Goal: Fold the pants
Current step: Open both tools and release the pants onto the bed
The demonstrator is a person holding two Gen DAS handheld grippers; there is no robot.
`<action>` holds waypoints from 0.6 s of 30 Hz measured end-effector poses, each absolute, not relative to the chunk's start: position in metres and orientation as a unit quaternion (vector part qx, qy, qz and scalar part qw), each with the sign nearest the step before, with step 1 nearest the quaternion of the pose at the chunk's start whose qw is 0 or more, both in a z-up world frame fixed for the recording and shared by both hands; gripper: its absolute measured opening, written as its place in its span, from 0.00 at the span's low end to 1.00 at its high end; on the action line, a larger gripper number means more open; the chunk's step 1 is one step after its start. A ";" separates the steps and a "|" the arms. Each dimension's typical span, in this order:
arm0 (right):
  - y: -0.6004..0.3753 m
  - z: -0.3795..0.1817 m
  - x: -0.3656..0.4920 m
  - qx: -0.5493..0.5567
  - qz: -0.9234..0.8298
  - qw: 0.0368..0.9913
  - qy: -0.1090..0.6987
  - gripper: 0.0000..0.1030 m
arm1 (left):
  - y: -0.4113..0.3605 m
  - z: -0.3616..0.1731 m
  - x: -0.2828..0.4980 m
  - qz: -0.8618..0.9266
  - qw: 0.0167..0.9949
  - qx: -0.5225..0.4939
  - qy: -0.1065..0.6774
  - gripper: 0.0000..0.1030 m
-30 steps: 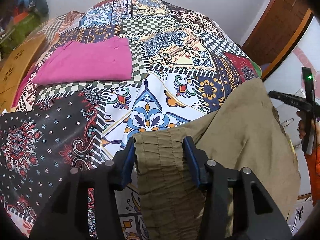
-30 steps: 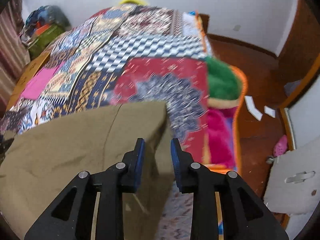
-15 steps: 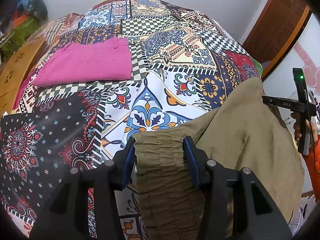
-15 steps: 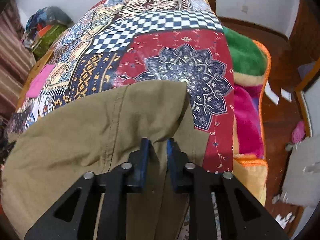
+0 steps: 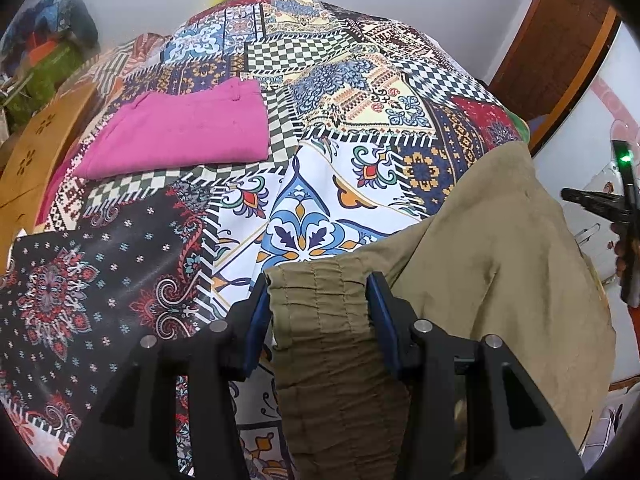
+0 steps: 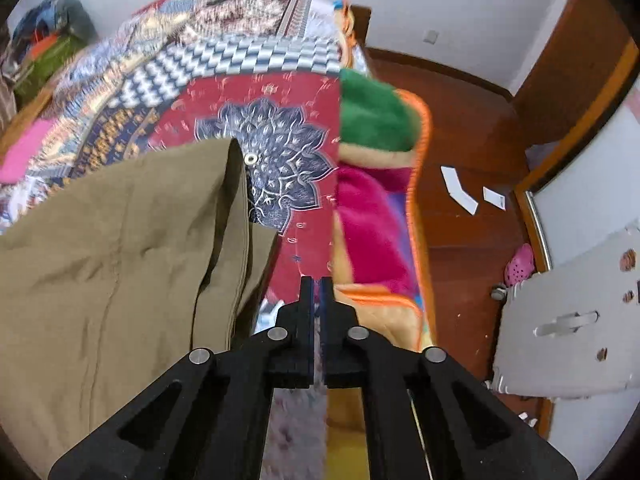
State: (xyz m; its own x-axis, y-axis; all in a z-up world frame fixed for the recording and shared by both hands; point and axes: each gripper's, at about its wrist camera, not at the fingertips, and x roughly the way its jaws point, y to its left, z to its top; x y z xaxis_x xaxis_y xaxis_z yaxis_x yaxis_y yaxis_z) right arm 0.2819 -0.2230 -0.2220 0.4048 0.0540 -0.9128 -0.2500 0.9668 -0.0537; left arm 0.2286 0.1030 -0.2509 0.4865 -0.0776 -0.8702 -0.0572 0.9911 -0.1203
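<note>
Pants [image 5: 492,264], olive, lie on the patchwork bedspread [image 5: 320,200] at the near edge, far end draped toward the bed's side. Left gripper [image 5: 320,308] clamps the bunched elastic waistband [image 5: 320,320], pads pressing both sides. Right gripper [image 6: 316,292] has just been closing and now sits clenched on nothing, fingers [image 6: 306,300] together, just right of the pants' edge over the bedspread's side. Folded pink garment [image 5: 180,128] lies well apart, farther up the bed.
</note>
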 end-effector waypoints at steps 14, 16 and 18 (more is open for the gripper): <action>-0.187 -0.156 0.232 -0.078 0.158 0.865 0.470 0.29 | 0.113 -0.174 0.179 0.040 0.887 -0.065 0.455 0.76; -0.182 -0.147 0.220 -0.077 0.167 0.869 0.460 0.33 | 0.116 -0.169 0.166 0.043 0.887 -0.079 0.453 0.80; -0.176 -0.137 0.205 -0.074 0.177 0.874 0.446 0.38 | 0.116 -0.167 0.154 0.044 0.885 -0.089 0.455 0.80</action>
State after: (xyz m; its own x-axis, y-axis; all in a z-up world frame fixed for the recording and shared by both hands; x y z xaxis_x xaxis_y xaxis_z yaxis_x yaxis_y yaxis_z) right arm 0.2048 -0.1763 -0.1368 0.5396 0.2444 -0.8057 -0.3757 0.9263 0.0294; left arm 0.1545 0.1160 -0.1671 0.5822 -0.0037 -0.8130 -0.1581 0.9804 -0.1177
